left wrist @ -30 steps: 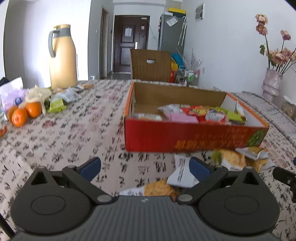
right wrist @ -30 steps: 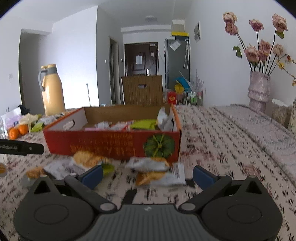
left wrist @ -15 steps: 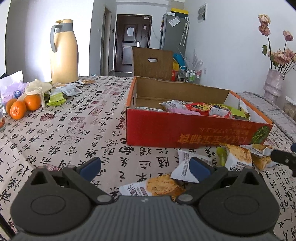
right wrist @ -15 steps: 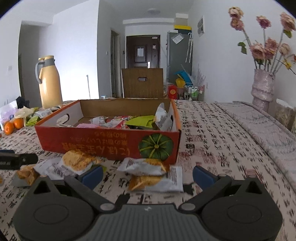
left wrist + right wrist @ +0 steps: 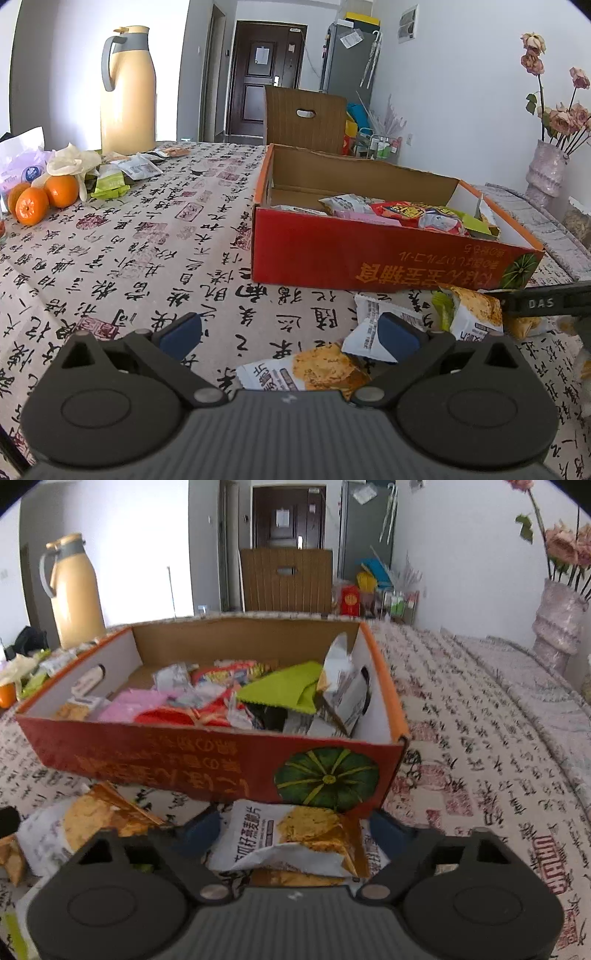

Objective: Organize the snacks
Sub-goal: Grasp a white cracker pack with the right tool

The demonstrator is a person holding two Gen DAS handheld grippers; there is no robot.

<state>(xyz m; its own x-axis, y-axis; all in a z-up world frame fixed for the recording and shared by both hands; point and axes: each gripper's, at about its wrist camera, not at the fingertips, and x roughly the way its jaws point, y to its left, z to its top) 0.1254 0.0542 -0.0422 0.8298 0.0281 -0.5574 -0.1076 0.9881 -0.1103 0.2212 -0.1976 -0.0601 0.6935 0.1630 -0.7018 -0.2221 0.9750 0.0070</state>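
A red cardboard box (image 5: 369,258) (image 5: 184,757) stands on the patterned tablecloth with several snack packets inside. More packets lie loose in front of it. My right gripper (image 5: 295,830) points down at the box's front wall. Its jaws are closing, and a white-and-orange cracker packet (image 5: 306,834) lies between the blue pads (image 5: 201,829), which stand at its edges. My left gripper (image 5: 290,332) is open above the cloth, with nothing between its pads. A cracker packet (image 5: 317,373) lies just under it and a white packet (image 5: 373,321) sits by its right pad (image 5: 399,332).
A yellow thermos (image 5: 127,92), oranges (image 5: 33,205) and more packets (image 5: 140,168) sit at the far left. A vase of dried roses (image 5: 546,170) stands at the right. A chair back (image 5: 304,118) rises behind the box. The right gripper's black bar (image 5: 546,302) shows at the left view's right edge.
My right gripper moved forward to the box's front and tipped down, and its jaws narrowed around the cracker packet. The left gripper stayed nearly still.
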